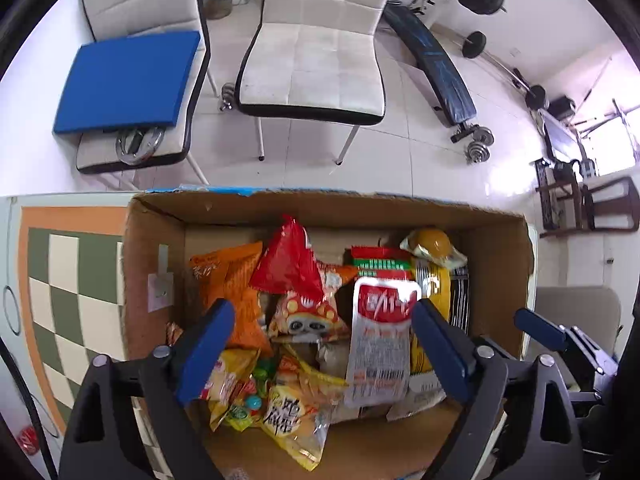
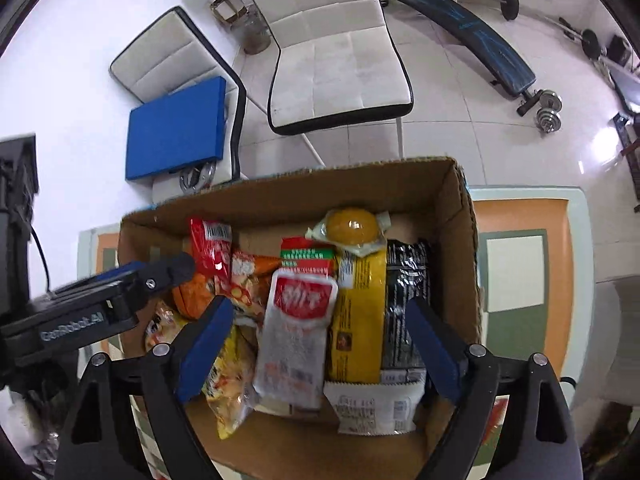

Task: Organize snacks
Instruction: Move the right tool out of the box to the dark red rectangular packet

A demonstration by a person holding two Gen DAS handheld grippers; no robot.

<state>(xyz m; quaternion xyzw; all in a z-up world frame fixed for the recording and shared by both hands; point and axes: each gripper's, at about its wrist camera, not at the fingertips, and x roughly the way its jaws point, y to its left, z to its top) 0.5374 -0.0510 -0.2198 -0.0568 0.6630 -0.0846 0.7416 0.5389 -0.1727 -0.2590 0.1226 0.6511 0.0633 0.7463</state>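
In the lower middle of both views, the open cardboard box (image 1: 160,264) holds glossy crinkled snack packets, a red-topped white pouch (image 1: 380,344) lying lengthwise toward the far wall, beneath the released, empty left gripper (image 1: 324,352) and right gripper (image 2: 320,348).

Cardboard box (image 2: 460,216) top open; snack packets (image 2: 296,332) crowd far end, near floor bare.

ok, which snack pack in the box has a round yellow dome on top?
The clear-wrapped pack at the far side of the cardboard box, lying on the yellow packet. The others are flat or crinkled bags.
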